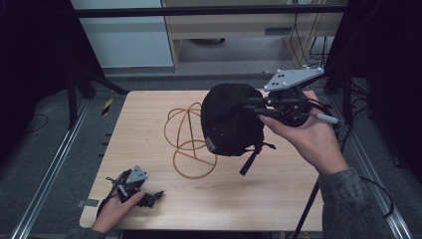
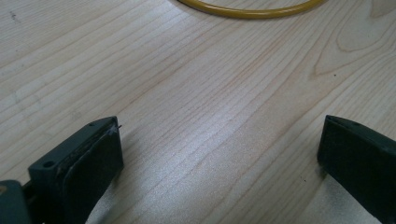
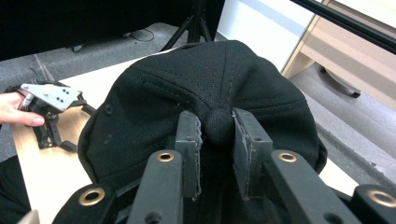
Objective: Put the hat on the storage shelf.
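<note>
A black cap point(image 1: 230, 119) hangs in the air over the right half of the wooden table point(image 1: 149, 199), its back strap dangling. My right gripper point(image 1: 256, 107) holds it from the right; in the right gripper view its pads pinch the top button of the cap point(image 3: 219, 127), so this gripper point(image 3: 218, 133) is shut on the cap. A yellow wire frame point(image 1: 189, 142) of looped rings stands on the table just left of the cap. My left gripper point(image 1: 149, 198) rests low at the table's front left, jaws open over bare wood point(image 2: 219, 140), with a yellow ring point(image 2: 247, 10) ahead of them.
Dark tripod legs point(image 1: 94, 82) stand at the back left beyond the table. A pale wooden cabinet point(image 1: 234, 30) and cables lie behind the table. Metal rails point(image 1: 54, 169) run along both sides of the table.
</note>
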Tool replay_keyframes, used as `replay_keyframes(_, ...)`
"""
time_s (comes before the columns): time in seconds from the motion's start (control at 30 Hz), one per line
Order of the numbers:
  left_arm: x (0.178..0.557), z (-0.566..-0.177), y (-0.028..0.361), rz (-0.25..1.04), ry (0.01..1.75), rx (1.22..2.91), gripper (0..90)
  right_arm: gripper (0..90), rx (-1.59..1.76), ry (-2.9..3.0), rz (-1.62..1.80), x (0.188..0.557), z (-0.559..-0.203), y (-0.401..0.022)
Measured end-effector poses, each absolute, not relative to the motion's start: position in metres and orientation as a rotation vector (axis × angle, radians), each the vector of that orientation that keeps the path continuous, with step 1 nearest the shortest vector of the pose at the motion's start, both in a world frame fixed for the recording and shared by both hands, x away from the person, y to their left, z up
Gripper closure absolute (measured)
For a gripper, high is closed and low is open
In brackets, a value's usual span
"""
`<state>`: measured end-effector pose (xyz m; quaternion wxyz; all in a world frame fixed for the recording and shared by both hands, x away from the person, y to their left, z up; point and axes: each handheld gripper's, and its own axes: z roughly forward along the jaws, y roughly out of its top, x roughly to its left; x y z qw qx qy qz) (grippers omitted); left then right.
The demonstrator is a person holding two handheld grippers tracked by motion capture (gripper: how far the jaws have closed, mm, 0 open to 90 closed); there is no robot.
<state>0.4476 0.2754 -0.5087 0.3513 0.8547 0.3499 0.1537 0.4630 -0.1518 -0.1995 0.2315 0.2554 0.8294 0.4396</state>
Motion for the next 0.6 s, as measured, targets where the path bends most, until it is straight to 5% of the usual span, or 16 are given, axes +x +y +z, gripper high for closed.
replay_keyframes(0.6, 0.447, -0.509, 0.275, 0.399, 0.907, 2.210, 0.0, 73.7, 0.666, 2.293, 1.211, 0.470, -0.191, -0.131)
